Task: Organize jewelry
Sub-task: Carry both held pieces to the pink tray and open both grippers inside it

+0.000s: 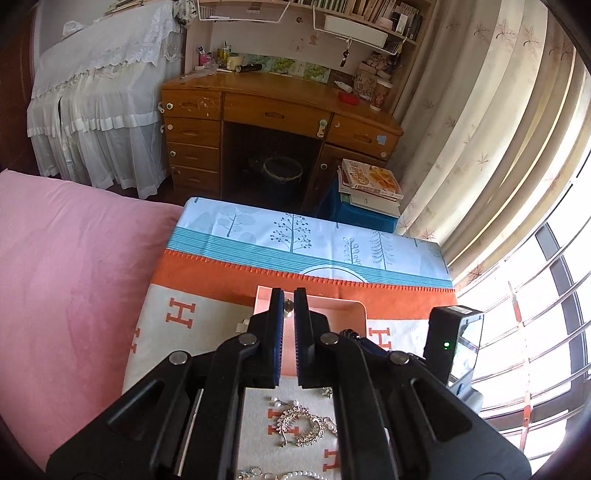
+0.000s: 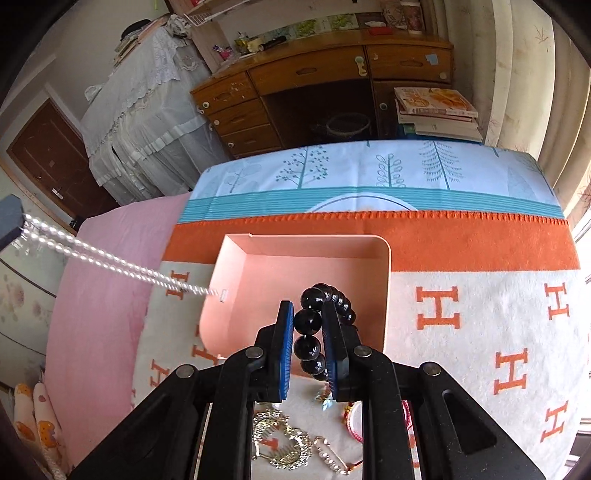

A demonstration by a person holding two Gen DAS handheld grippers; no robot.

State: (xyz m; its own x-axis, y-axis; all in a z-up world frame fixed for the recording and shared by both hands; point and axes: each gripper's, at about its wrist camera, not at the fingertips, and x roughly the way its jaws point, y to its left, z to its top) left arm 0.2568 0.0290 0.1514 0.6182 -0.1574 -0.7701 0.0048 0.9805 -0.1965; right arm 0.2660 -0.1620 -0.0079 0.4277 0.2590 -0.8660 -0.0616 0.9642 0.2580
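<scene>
Both grippers over pink tray, each carrying jewelry.
Right gripper [image 2: 308,325] fingers clamp a black bead bracelet [image 2: 325,299] above the pink tray [image 2: 384,295], frame centre. Left gripper [image 1: 289,306] fingers nearly closed on a pearl necklace [image 2: 110,258] trailing from upper left. Blanket [image 2: 480,314] prints repeated orange "H" letters.

Home bedroom, wooden desk [image 1: 280,107], bookshelves [image 1: 369,11], curtains [image 1: 480,122]

Black left gripper [image 1: 289,314], right gripper [image 2: 308,321]; blue-padded jaws, silver rivets.
</scene>
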